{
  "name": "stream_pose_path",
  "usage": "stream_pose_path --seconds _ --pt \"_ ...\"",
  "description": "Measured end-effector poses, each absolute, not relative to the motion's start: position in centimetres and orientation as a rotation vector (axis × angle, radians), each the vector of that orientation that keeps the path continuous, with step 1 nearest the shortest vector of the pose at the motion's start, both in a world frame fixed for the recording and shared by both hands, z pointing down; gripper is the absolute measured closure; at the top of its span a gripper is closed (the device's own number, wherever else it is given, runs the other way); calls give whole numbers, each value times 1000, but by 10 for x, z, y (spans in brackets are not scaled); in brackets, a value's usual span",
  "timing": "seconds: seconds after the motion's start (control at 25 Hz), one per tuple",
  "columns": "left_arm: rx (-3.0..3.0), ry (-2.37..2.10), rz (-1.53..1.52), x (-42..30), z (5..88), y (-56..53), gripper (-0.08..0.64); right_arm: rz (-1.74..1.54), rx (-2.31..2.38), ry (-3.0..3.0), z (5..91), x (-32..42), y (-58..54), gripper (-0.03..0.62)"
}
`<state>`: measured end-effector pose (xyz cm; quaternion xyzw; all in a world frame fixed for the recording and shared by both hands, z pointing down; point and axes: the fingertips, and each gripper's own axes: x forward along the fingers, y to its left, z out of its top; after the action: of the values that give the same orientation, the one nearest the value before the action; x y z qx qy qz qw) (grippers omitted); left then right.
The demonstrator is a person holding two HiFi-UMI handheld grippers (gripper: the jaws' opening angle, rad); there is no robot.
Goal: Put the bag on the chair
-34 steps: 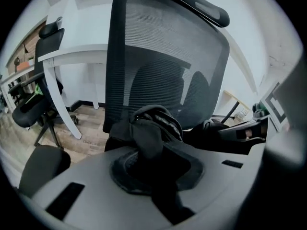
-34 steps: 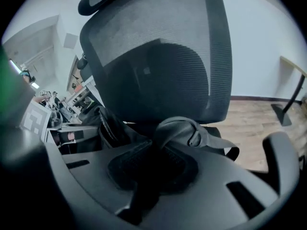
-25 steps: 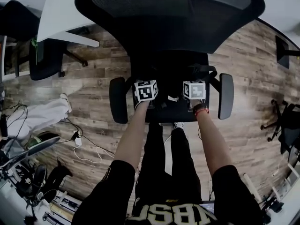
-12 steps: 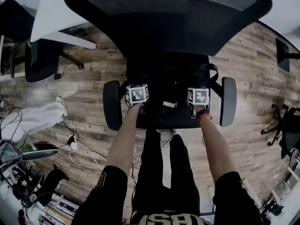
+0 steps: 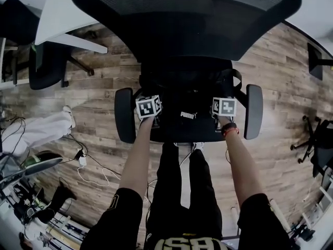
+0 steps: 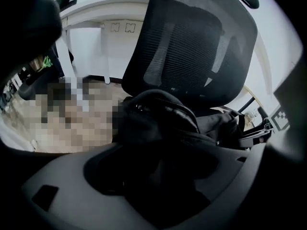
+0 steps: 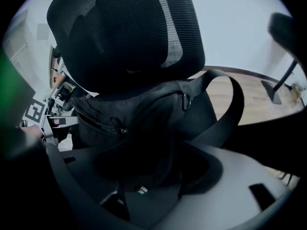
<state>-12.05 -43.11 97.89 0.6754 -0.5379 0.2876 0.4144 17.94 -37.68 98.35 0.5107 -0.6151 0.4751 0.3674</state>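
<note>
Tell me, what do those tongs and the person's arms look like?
The left tongs and right tongs have pale grey plastic bodies. Each carries a white cube with black square markers: left cube, right cube. Both are opening, the bag between their jaws. Short black sleeves, forearms bare; a red wristband on the right wrist.

Black lettered shirt point(image 5: 200, 241), black trousers point(image 5: 177, 186), seemingly a red wristband point(image 5: 229, 131).

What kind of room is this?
Probably an office or workroom: there's a mesh office chair, a white desk behind it, and loose cables on the wooden floor.
</note>
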Motion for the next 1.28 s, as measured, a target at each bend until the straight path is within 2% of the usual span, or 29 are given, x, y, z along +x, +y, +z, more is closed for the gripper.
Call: stream_pose_path --seconds 0.24,0.52,0.96,1.28 --pt "1683 -1375 642 -111 931 -413 202 1267 1386 -1576 941 181 -360 308" --pt "1811 -1458 501 -91 825 -430 204 1255 1470 -1717 856 154 -380 313" --pt "2054 -1526 329 -46 657 -447 204 933 1608 -2057 686 155 -426 327" --pt "2285 -1625 171 -29 514 -430 214 549 1769 -2257 520 160 -433 341"
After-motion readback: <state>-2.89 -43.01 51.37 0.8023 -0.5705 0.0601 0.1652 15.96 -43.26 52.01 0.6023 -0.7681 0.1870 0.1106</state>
